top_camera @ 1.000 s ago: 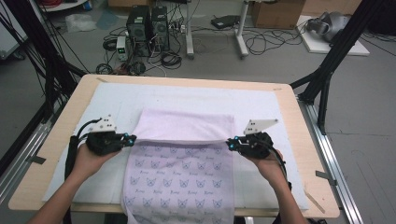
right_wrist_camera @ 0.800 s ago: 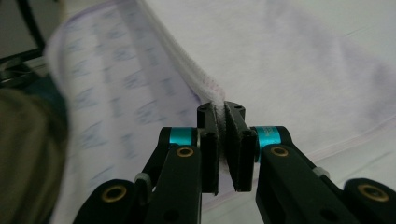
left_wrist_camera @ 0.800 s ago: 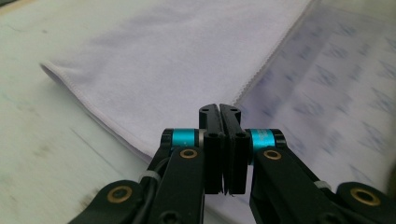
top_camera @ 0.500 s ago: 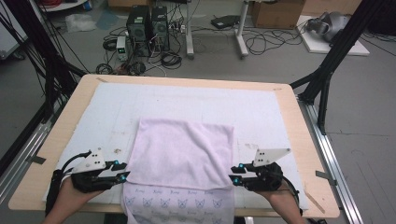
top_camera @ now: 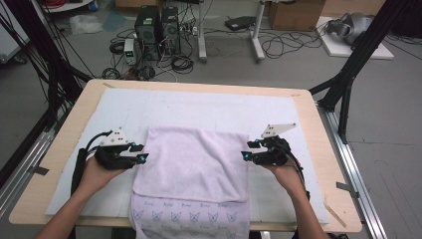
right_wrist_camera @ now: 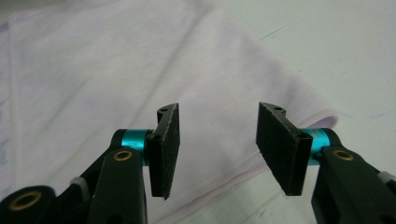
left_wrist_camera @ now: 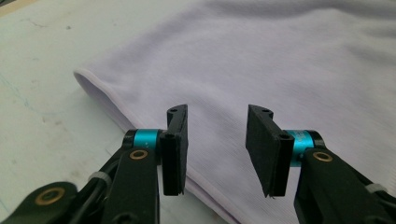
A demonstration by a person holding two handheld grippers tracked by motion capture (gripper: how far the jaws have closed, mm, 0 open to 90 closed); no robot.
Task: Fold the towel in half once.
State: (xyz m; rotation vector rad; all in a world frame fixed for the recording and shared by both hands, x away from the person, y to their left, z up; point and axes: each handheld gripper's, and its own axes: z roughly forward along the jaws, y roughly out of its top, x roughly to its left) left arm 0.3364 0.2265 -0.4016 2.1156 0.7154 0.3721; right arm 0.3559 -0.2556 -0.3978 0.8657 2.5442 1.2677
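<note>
Both tongs are spread apart with nothing in them: left tongs [top_camera: 142,153] at the folded lilac towel's [top_camera: 194,162] left edge, right tongs [top_camera: 245,151] at its right edge. The towel's printed flap hangs off the near side of the table [top_camera: 318,129]; the print is too small to read. 2 computer towers [top_camera: 159,22] sit on the floor beyond the towel.

The towel [top_camera: 191,164] runs off the bottom edge in the high view; its small printed figures are too small to identify.
</note>
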